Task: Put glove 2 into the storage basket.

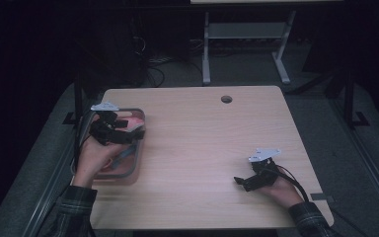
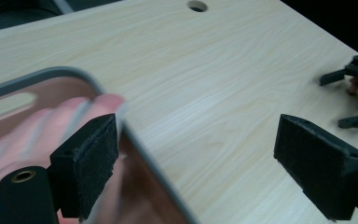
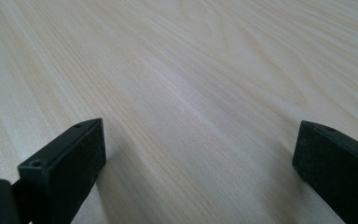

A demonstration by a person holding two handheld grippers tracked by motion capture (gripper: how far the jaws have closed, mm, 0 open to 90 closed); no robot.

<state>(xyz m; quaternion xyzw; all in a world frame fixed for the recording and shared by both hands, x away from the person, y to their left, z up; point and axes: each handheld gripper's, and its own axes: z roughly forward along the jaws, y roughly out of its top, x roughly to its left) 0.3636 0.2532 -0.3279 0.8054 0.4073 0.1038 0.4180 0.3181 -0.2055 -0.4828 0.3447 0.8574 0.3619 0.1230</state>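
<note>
Nearest the lens in the left gripper view, we see one black pad over the grey rim of the tray, the other over bare wood; the left gripper has its jaws wide apart, clamped on nothing. We locate the tray at the table's left edge, with blurred pink contents we cannot identify. Further right, well apart from the tray, our right gripper rests low over bare tabletop, jaws likewise spread and empty.
</note>
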